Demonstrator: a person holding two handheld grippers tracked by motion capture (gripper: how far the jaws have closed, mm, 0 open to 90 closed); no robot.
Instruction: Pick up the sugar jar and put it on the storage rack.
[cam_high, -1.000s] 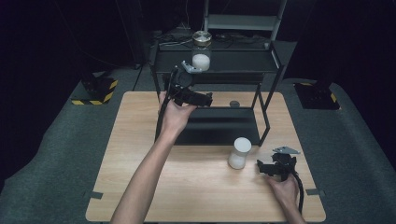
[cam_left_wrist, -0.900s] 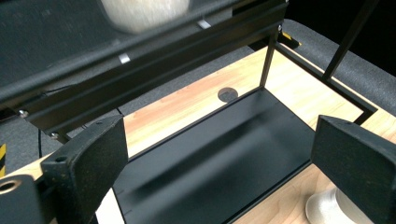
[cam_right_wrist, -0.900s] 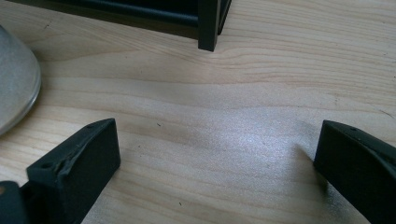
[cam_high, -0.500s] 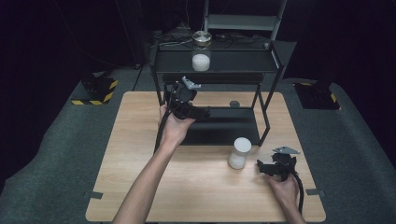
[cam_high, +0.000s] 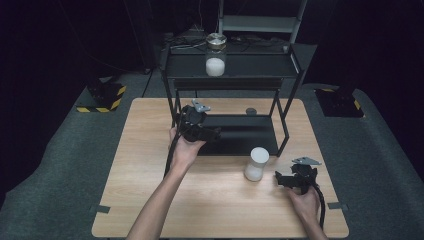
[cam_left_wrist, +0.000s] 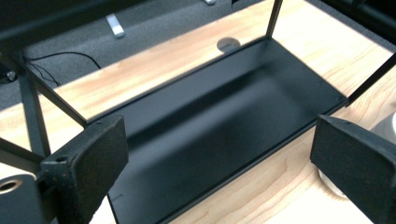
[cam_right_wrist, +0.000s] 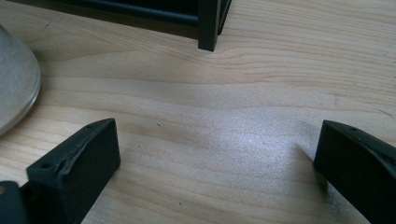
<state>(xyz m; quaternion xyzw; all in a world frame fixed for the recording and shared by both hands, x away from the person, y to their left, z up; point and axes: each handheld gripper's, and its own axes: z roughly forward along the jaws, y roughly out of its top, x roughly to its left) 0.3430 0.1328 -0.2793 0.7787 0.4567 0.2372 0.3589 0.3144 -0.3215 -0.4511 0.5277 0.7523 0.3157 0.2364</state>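
A white jar (cam_high: 256, 164) stands upright on the wooden table (cam_high: 150, 165), with a rounded white top and a clear lower part that looks half full of something white. It sits just to the left of the right gripper (cam_high: 291, 179), close but not touching, and well to the right of the left gripper (cam_high: 212, 134). In the right gripper view its curved glassy side (cam_right_wrist: 14, 79) bulges in beyond the left jaw.

The right gripper rests low over the bare table with its jaws spread wide and nothing between them. The left gripper is also wide open and empty, held at the near left corner of the black rack's bottom shelf (cam_left_wrist: 210, 121), looking across that shelf.

The black rack (cam_high: 285, 125) stands behind the white jar; its front right leg (cam_right_wrist: 208, 23) comes down onto the table just ahead of the right gripper. On the rack's top shelf, far above and beyond both grippers, stands a second jar (cam_high: 215, 55) with a metal lid and white contents. A small grey disc (cam_left_wrist: 228, 44) lies on the table past the far edge of the bottom shelf.
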